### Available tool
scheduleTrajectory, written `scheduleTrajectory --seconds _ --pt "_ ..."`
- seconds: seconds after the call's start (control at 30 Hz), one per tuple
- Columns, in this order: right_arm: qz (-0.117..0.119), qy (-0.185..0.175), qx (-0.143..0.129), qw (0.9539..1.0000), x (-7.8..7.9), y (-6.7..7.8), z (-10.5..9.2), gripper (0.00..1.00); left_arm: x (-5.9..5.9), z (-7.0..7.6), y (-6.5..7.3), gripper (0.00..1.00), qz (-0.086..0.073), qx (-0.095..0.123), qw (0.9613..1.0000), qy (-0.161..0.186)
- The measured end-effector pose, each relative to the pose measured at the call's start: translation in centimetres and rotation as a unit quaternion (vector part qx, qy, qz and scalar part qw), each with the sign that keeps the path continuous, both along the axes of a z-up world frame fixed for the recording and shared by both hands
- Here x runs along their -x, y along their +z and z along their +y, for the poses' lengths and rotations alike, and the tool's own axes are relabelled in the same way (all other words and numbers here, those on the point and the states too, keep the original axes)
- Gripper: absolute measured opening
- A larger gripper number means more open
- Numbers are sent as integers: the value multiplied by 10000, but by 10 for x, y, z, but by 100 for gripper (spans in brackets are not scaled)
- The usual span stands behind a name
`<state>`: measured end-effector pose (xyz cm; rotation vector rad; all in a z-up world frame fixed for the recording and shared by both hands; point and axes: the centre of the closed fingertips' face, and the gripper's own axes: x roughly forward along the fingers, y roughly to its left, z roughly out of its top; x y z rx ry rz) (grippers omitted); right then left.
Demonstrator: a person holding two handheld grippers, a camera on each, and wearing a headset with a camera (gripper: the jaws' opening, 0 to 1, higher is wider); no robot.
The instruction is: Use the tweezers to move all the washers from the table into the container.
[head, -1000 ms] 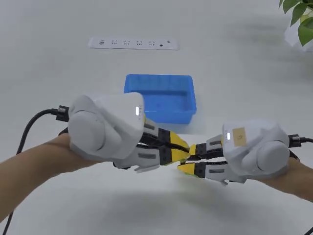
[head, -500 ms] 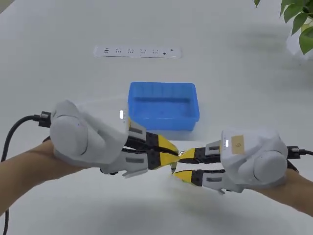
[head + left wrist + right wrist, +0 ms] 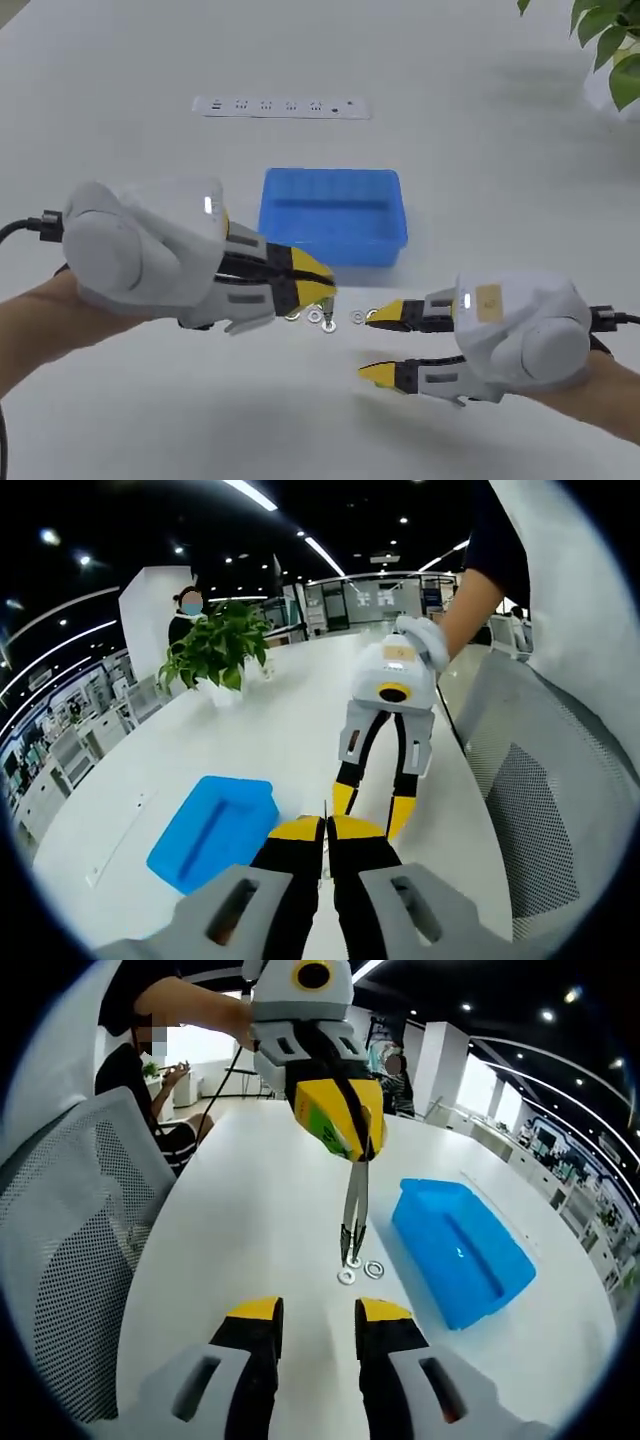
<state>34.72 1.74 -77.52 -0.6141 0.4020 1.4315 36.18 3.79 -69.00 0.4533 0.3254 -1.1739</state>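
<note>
My left gripper (image 3: 322, 284) is shut on a pair of thin metal tweezers (image 3: 355, 1200). The tweezers point down at the white table, and their tips rest among the washers (image 3: 352, 1260). Several small washers (image 3: 316, 317) lie together just in front of the blue container (image 3: 335, 215). To the right of the washers my right gripper (image 3: 380, 342) is open, with nothing between its yellow-tipped jaws. In the left gripper view the right gripper (image 3: 372, 810) faces me, and the container (image 3: 215, 830) lies to the left. In the right gripper view the left gripper (image 3: 345, 1125) hangs above the washers (image 3: 374, 1269).
A white power strip (image 3: 282, 107) lies behind the container. A potted plant (image 3: 600, 40) stands at the far right. The white table (image 3: 480, 160) stretches on all sides. A mesh chair (image 3: 70, 1230) stands at the table's edge.
My left gripper has drawn back to the left, away from the right one. The gap between the two has widened and the washers on the table now show.
</note>
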Motion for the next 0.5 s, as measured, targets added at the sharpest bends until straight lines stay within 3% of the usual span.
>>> scheduleTrajectory --seconds 0.17,0.5 --pt "62 -97 21 9999 -1 -5 -6 39 -1 -4 -9 5 104 -45 9999 -58" --pt "158 -119 2 9998 2 -9 -5 38 -3 -4 -12 5 283 20 9996 -52"
